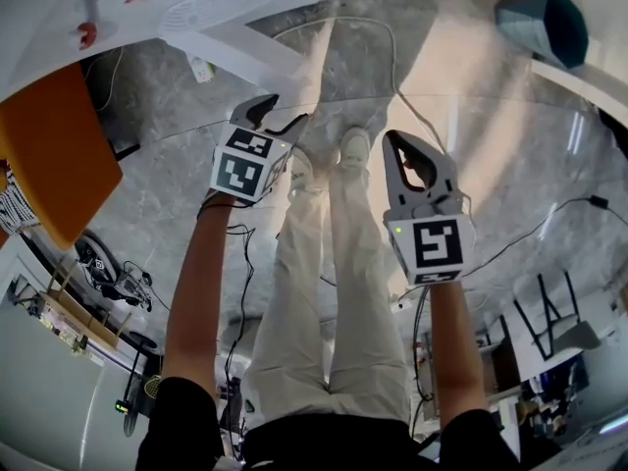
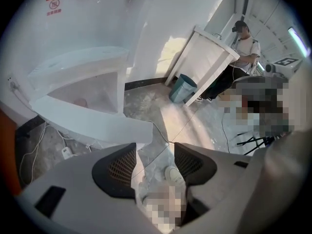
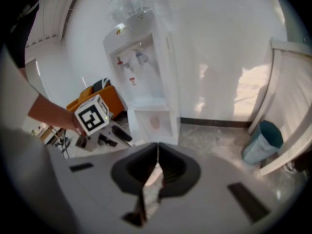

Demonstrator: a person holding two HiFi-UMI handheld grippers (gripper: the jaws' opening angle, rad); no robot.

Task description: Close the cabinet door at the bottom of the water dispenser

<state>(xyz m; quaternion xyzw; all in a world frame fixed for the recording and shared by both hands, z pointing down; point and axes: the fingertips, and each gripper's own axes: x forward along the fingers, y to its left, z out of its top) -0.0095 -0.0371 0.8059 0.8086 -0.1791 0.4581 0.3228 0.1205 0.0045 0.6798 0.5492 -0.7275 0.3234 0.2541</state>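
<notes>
The water dispenser point(image 3: 144, 62) stands upper centre in my right gripper view, and its cabinet door point(image 2: 92, 123) is swung open, left of centre in my left gripper view. My left gripper point(image 2: 155, 147) has its jaws apart and empty, and my right gripper point(image 3: 157, 150) is closed on nothing. I judge this the approach: next I need to push the door's outer face shut.

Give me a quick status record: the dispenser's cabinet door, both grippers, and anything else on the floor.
cabinet door: open, swung out from the water dispenser
left gripper: jaws apart, nothing between them; the door lies just beyond, untouched
right gripper: jaws together, empty, facing the dispenser
floor: teal bin right of the dispenser in the right gripper view
</notes>
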